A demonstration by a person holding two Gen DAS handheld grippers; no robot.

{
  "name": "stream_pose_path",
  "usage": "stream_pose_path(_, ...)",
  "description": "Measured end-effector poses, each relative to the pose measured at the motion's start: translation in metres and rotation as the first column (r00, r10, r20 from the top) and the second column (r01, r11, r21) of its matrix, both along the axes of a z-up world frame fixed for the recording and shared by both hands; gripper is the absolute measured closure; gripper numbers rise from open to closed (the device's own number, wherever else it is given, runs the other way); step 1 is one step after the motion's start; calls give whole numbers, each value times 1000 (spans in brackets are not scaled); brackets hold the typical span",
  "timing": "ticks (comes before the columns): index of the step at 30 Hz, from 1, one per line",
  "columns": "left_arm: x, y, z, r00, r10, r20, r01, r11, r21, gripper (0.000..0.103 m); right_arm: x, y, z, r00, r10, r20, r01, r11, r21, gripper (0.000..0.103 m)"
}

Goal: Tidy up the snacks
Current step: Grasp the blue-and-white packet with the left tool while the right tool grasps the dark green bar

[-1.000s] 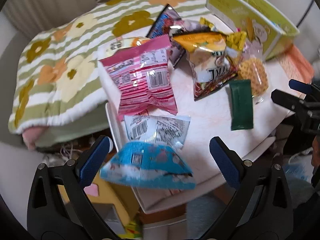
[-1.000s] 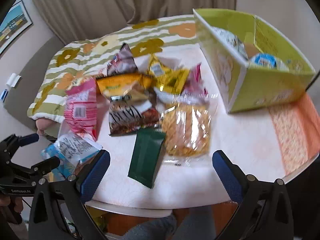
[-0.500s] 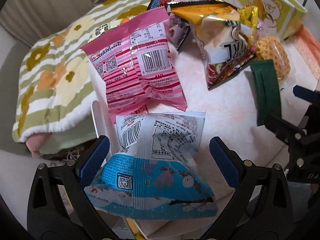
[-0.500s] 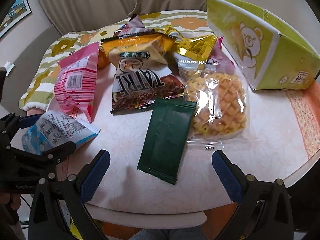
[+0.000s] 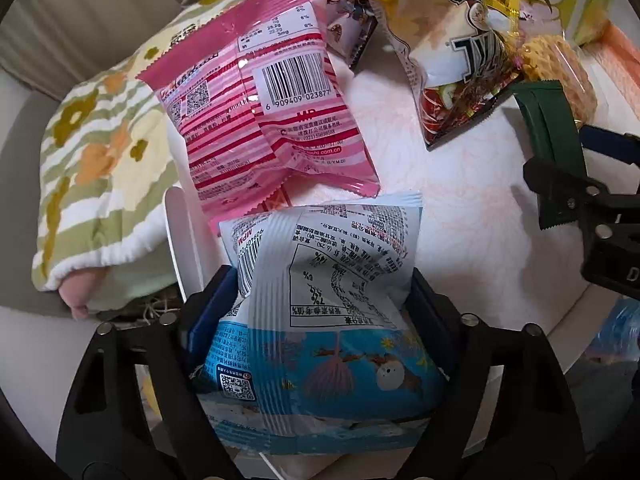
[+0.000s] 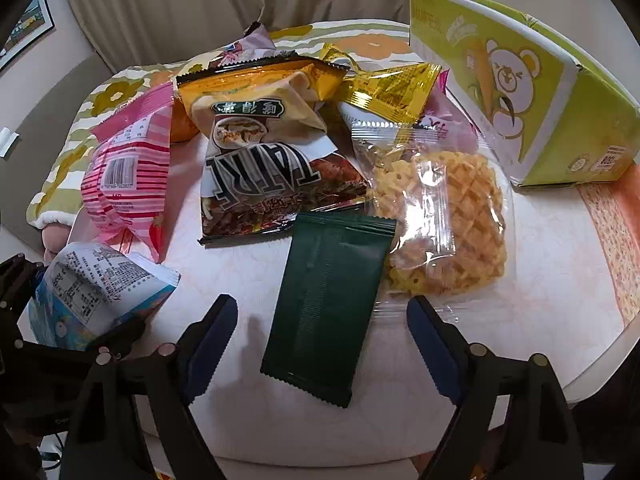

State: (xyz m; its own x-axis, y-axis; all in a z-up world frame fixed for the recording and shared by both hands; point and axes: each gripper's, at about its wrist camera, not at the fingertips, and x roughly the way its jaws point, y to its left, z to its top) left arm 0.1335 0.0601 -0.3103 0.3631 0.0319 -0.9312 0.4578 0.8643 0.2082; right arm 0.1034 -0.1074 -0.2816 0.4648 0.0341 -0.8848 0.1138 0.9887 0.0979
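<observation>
A blue snack bag (image 5: 320, 320) sits pinched between the pads of the left gripper (image 5: 320, 312), at the edge of the white table (image 5: 460, 208) nearest the camera. Just beyond the bag lies a pink packet (image 5: 264, 112). Farther off, to its right, the right gripper (image 6: 320, 344) hovers wide apart over a dark green packet (image 6: 328, 304). A green box (image 6: 520, 92) stands far behind. The puffy, slick bag could slip free if squeezed loosely.
</observation>
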Motion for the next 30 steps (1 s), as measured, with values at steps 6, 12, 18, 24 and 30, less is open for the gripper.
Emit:
stream_pose_path(6, 4, 5, 3, 1000, -1, 5, 1, 1000, -17, 31, 3, 6, -4, 1000, 12, -2, -12, 999, -30, 29)
stream_pose_path(12, 5, 7, 10, 1000, 26, -6, -26, 999, -45, 33, 0, 10, -4, 1000, 29, -1, -29, 999, -42, 34)
stream_pose_path(18, -2, 10, 18, 999, 47, -13, -48, 996, -80, 34, 2, 20, -10, 999, 53, -6, -53, 997, -58, 38)
stream_pose_path(24, -7, 10, 25, 999, 52, -17, -54, 993, -107, 33, 2, 33, -9, 995, 102, 0, -102, 991, -85, 61)
stream_pose_path(30, -14, 9, 30, 999, 50, -12, -51, 991, -120, 34, 4, 39, 0, 992, 122, 21, -120, 991, -56, 62)
